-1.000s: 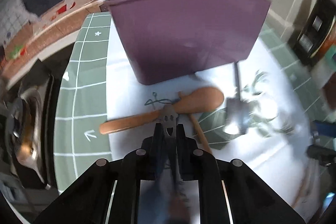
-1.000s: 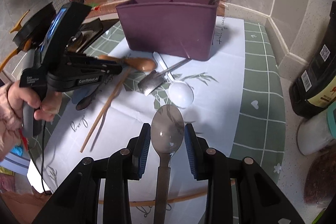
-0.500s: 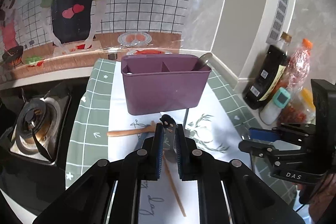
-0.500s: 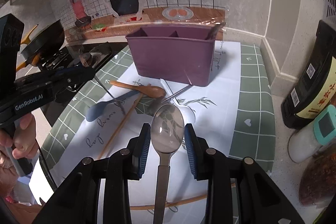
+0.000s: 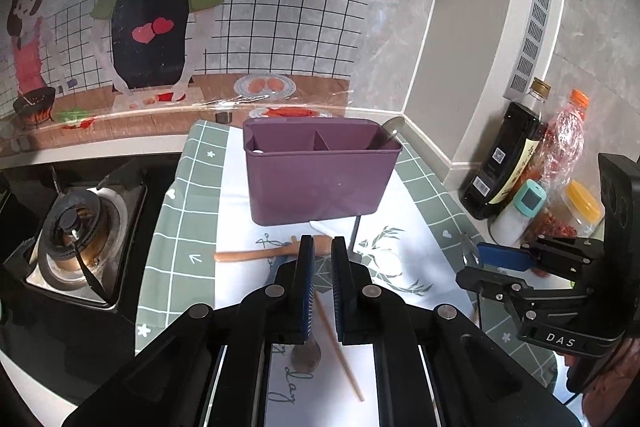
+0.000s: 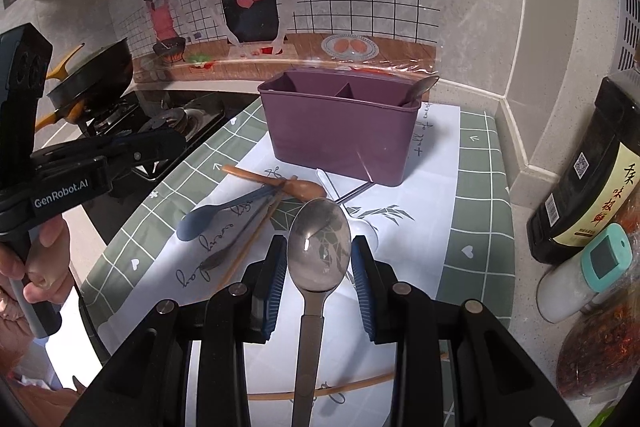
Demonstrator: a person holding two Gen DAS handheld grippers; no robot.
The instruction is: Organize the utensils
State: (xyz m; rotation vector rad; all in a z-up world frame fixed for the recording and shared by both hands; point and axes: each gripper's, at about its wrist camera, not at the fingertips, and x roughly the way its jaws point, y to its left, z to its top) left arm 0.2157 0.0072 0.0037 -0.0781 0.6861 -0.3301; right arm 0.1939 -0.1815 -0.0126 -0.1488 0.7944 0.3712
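A purple divided holder stands on the mat, with a metal spoon leaning in its right compartment. In front of it lie a wooden spoon, a blue spoon, a dark spoon, a white spoon and chopsticks. My left gripper hovers above these, shut, with nothing between its fingers. My right gripper is shut on a large metal spoon, bowl forward, held above the mat to the right of the pile.
A gas stove with a black pan sits left of the mat. A dark sauce bottle and several jars crowd the right corner by the wall. One more chopstick lies near the front edge. A hand grips the left tool.
My left gripper rose and drew back from the holder, and the small metal piece that stuck out between its fingers is gone. The right gripper lifted a little, still holding its spoon.
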